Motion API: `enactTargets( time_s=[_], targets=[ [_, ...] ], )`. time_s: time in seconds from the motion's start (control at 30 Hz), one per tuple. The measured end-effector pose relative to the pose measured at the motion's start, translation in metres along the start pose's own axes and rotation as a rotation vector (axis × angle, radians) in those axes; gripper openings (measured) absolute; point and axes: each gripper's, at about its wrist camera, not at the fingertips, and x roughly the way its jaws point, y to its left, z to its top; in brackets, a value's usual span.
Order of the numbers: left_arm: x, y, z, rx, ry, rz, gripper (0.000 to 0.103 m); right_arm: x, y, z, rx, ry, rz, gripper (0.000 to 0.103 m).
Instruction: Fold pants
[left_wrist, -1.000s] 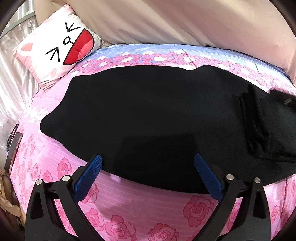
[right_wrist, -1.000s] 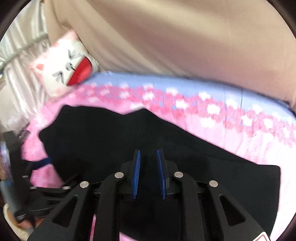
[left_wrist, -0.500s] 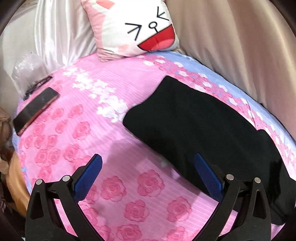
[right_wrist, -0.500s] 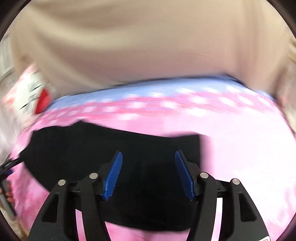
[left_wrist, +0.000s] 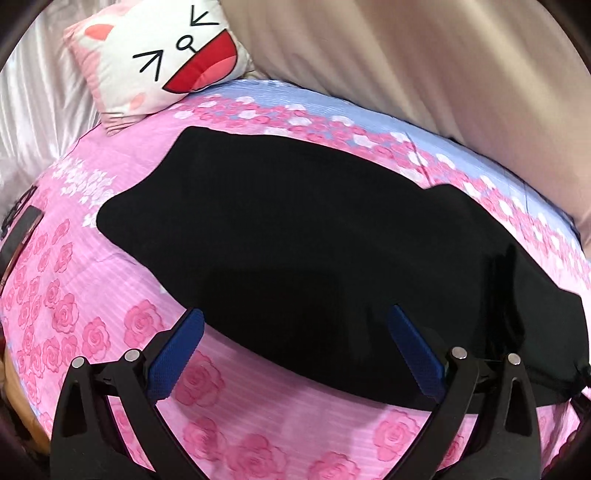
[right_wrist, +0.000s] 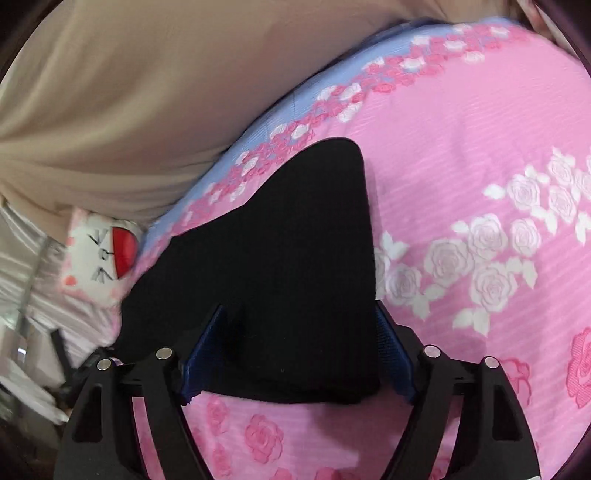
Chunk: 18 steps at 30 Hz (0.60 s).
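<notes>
Black pants lie flat across the pink rose bedsheet, folded lengthwise, with a doubled-over part at the right end. My left gripper is open and empty, over the near edge of the pants. In the right wrist view the pants stretch away to the left. My right gripper is open wide, its blue pads on either side of the pants' near right end, holding nothing.
A white cat-face pillow leans at the bed's head; it also shows in the right wrist view. A beige curtain hangs behind the bed. A dark phone-like object lies at the bed's left edge.
My right gripper has opened from nearly shut to wide and moved down over the right end of the pants. My left gripper swung left, then back over the pants' near edge.
</notes>
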Motion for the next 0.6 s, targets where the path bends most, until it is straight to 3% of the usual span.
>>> enactTargets(
  time_s=[0.03,0.2,0.23,0.3,0.37,0.47,0.6],
  targets=[
    [0.001,-0.003,-0.001,0.005,0.005,0.004,0.098,0.005,0.005,-0.003,-0.023,0.008,-0.009,0.030],
    [-0.001,-0.016,-0.003,0.015,0.020,0.017,0.098,-0.006,0.007,-0.002,-0.032,-0.060,0.009,0.019],
    [-0.005,-0.019,-0.004,0.024,0.014,0.025,0.098,-0.015,0.006,-0.002,-0.055,-0.088,-0.025,0.016],
    [-0.010,-0.023,-0.006,0.040,0.004,0.039,0.098,-0.030,0.003,-0.002,-0.091,-0.130,-0.083,0.015],
    [-0.012,-0.028,-0.007,0.047,0.003,0.049,0.098,-0.039,-0.006,0.000,-0.086,-0.124,-0.064,0.015],
    [-0.014,-0.034,-0.008,0.050,0.005,0.051,0.098,-0.052,-0.010,-0.002,-0.138,-0.155,-0.153,0.015],
    [-0.018,-0.047,-0.010,0.082,0.003,0.035,0.098,-0.084,-0.042,-0.001,-0.110,-0.199,-0.227,0.015]
  ],
)
